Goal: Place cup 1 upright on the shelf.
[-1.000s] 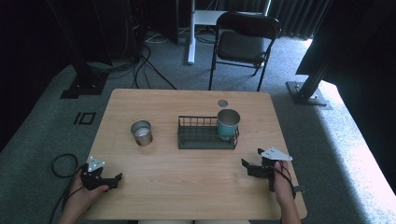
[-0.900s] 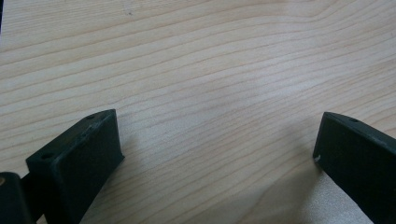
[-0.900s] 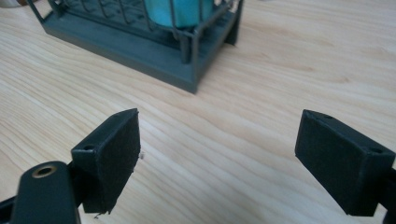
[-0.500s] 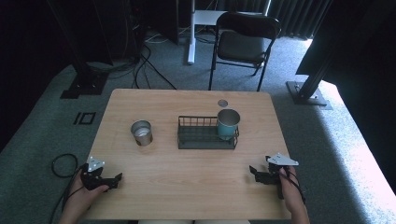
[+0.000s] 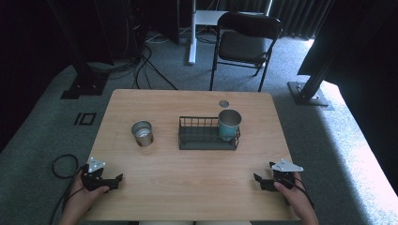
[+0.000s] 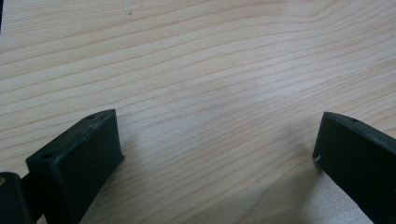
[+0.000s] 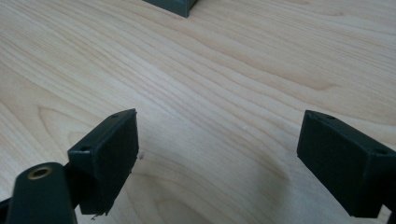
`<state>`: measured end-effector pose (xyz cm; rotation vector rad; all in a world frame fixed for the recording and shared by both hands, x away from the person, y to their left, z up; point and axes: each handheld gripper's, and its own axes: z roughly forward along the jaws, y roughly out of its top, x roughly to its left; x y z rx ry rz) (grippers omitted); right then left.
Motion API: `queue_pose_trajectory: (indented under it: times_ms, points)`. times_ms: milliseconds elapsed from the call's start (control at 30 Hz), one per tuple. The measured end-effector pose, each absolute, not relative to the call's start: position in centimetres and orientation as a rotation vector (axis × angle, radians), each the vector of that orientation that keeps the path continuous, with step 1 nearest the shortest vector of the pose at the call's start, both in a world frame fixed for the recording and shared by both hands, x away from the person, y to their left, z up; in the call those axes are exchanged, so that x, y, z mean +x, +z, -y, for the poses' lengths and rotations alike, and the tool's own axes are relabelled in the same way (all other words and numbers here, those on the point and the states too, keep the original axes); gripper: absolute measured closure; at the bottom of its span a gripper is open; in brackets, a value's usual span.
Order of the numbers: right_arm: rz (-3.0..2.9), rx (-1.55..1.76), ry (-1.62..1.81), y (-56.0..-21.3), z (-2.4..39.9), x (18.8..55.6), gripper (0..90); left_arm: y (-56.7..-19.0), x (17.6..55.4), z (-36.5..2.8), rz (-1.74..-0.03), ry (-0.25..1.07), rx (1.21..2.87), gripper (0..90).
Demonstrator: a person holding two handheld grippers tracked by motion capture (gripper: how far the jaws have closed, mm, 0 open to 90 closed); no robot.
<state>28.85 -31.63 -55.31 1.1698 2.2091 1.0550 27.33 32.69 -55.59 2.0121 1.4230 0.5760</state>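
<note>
The right gripper (image 5: 264,182) has drawn back to the near table (image 5: 197,187) edge like the left gripper (image 5: 114,180), both with jaws apart and empty, while the teal cup (image 5: 229,124) stands inside the wire basket (image 5: 199,140), so this placing seems finished.

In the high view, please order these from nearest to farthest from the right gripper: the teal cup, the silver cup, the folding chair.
From the right gripper:
1. Teal cup, standing in the wire basket's right end.
2. Silver cup, on the table left of the basket.
3. Folding chair, on the floor beyond the table.
</note>
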Motion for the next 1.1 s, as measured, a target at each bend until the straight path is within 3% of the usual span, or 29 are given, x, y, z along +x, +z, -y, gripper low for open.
queue_pose_trajectory:
  times_ms: [1100]
  points:
    - [-2.323, 1.178, 1.000, -55.78, 31.36, 28.86, 11.5, -55.58, 27.32, -32.70, -1.423, 0.575, 2.013, 1.5]
